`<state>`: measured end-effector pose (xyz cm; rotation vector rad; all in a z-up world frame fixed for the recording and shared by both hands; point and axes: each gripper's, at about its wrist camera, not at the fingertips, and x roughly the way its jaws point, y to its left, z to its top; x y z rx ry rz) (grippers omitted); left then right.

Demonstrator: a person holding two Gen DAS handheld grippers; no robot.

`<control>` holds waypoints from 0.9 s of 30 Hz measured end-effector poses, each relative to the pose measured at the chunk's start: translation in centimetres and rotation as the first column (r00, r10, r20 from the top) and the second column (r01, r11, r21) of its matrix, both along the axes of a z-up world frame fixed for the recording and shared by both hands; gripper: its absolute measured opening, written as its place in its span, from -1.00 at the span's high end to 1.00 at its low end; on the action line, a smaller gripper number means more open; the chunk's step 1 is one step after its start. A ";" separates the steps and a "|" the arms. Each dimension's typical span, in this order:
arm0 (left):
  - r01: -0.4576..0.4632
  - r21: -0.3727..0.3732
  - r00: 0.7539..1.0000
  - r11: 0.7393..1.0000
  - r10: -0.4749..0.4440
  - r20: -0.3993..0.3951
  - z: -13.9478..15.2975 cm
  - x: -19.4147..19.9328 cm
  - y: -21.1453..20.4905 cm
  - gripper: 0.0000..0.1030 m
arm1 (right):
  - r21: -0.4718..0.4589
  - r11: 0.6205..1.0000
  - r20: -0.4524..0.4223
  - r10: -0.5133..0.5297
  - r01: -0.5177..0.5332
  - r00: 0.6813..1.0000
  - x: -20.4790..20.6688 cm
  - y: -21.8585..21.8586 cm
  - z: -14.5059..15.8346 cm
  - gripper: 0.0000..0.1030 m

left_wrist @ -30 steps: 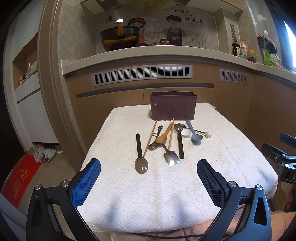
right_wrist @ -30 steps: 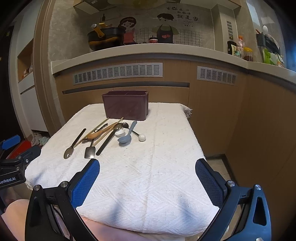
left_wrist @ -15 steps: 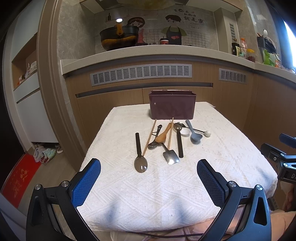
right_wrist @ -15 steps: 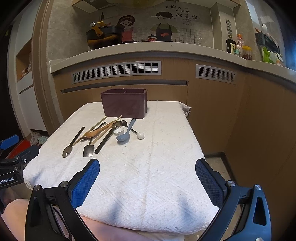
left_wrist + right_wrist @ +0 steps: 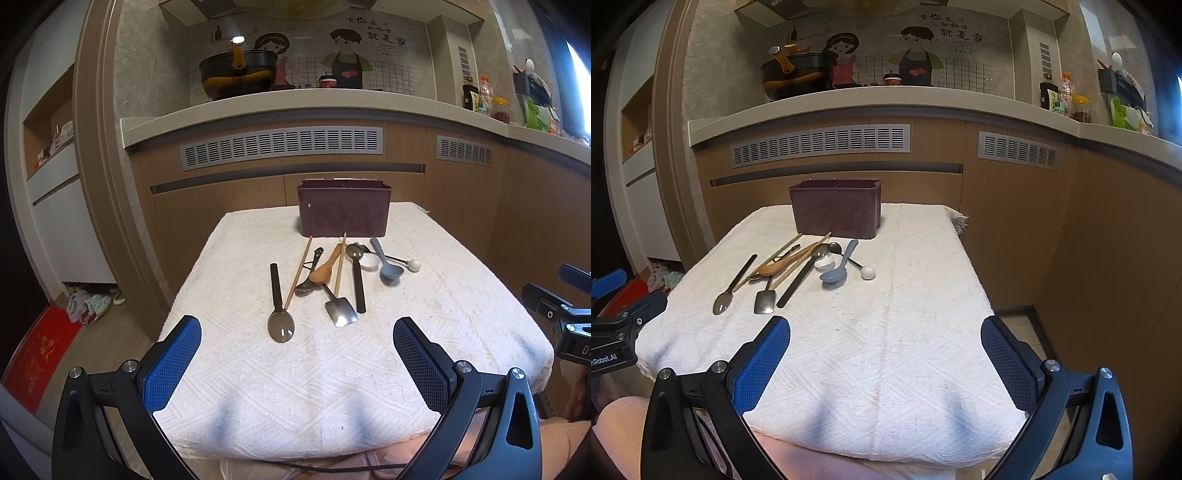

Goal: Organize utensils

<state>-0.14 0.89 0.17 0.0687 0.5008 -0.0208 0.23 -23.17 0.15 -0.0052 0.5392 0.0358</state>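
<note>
Step in hand: start of sorting. No utensil has been picked up; all lie loose on the table [image 5: 461, 306] in front of the bin [image 5: 344, 207].

Left tool [image 5: 297, 360]: released, jaws spread wide, empty, hovering at the table edge farthest from the bin. Right tool [image 5: 885, 356]: likewise released and empty, at the same edge.

Bin: upright at the far end of the table. A divider shows at its rim; its inside is hidden, so its contents cannot be told.

Utensils, from the bin outward: two chopsticks [image 5: 298, 273], a wooden spoon [image 5: 325, 266], a blue spoon [image 5: 386, 264], a black-handled spoon [image 5: 279, 314] and a small spatula [image 5: 340, 309], the last two farthest from the bin.

Next move, as judged: advance one tool to an outlying piece, close across its handle, lift, carry to the bin.
</note>
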 end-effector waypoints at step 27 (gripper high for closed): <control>0.000 -0.002 1.000 1.000 0.000 -0.003 0.0 -0.1 0.1 -1.00 | 0.004 1.000 -0.017 -0.008 0.008 1.000 0.2 -0.3 0.0 -1.00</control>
